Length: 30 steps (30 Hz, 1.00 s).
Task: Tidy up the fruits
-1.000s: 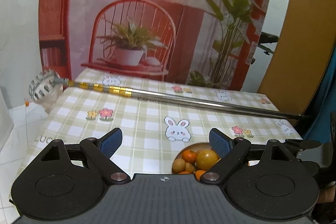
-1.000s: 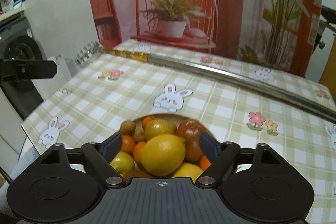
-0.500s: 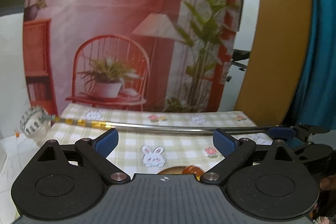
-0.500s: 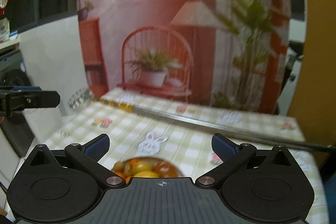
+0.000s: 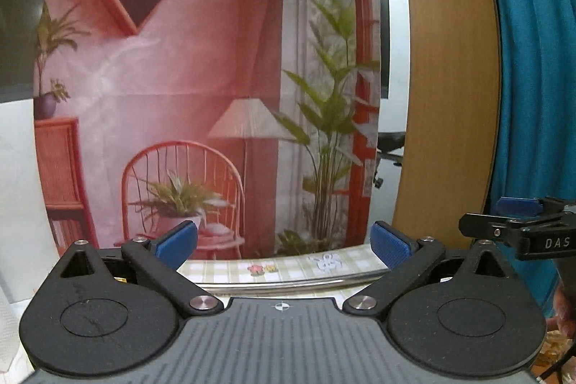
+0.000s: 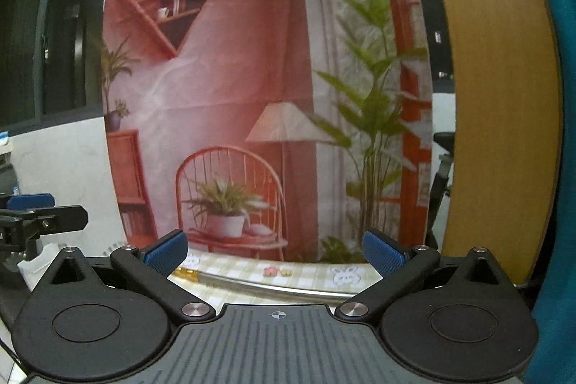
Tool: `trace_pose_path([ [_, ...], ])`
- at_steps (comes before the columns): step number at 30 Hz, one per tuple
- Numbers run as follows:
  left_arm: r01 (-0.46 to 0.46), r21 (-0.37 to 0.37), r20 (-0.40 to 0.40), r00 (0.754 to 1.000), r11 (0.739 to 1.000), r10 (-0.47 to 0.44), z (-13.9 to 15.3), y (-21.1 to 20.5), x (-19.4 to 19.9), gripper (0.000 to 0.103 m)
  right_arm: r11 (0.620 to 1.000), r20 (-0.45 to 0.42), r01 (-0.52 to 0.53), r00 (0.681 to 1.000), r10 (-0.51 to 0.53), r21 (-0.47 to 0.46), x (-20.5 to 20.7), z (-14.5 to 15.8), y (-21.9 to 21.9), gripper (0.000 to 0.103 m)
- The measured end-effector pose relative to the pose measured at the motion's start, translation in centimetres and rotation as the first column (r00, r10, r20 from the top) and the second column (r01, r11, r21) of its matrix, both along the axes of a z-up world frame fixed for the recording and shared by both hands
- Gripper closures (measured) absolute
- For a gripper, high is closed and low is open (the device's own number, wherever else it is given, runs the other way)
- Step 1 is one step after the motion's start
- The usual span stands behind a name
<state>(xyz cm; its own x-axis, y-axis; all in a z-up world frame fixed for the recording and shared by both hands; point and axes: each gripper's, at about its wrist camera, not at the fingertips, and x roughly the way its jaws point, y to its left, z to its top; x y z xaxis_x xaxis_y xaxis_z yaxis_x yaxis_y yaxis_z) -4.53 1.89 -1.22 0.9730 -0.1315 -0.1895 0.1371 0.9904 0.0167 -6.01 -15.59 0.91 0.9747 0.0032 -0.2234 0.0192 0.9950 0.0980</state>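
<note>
No fruit or bowl shows in either view; both cameras look up and away over the far strip of the checked tablecloth (image 5: 298,265). My left gripper (image 5: 284,242) is open, its blue pads wide apart with nothing between them. My right gripper (image 6: 274,251) is also open and empty above the checked tablecloth (image 6: 313,272). The right gripper's tip (image 5: 518,225) pokes in at the right of the left wrist view. At the left of the right wrist view the left gripper's tip (image 6: 39,216) shows.
A metal rod (image 6: 273,287) with a gold end lies across the far side of the table, seen too as the metal rod (image 5: 288,285). Behind stands a printed red room backdrop (image 5: 201,89). A wooden panel (image 5: 446,78) and teal cloth (image 5: 536,60) fill the right.
Both grippers have lifted and tilted up: the bowl of fruit, seen below them a second ago, has dropped out of both views. Both stay open.
</note>
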Motion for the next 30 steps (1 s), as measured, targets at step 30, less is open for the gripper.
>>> trace_pose_path([
  [30, 0.004, -0.016, 0.024, 1.000, 1.000, -0.004, 1.0, 0.1, -0.6, 0.000, 0.999, 0.019, 0.026, 1.000, -0.025, -0.024, -1.3, 1.3, 0.3, 0.000],
])
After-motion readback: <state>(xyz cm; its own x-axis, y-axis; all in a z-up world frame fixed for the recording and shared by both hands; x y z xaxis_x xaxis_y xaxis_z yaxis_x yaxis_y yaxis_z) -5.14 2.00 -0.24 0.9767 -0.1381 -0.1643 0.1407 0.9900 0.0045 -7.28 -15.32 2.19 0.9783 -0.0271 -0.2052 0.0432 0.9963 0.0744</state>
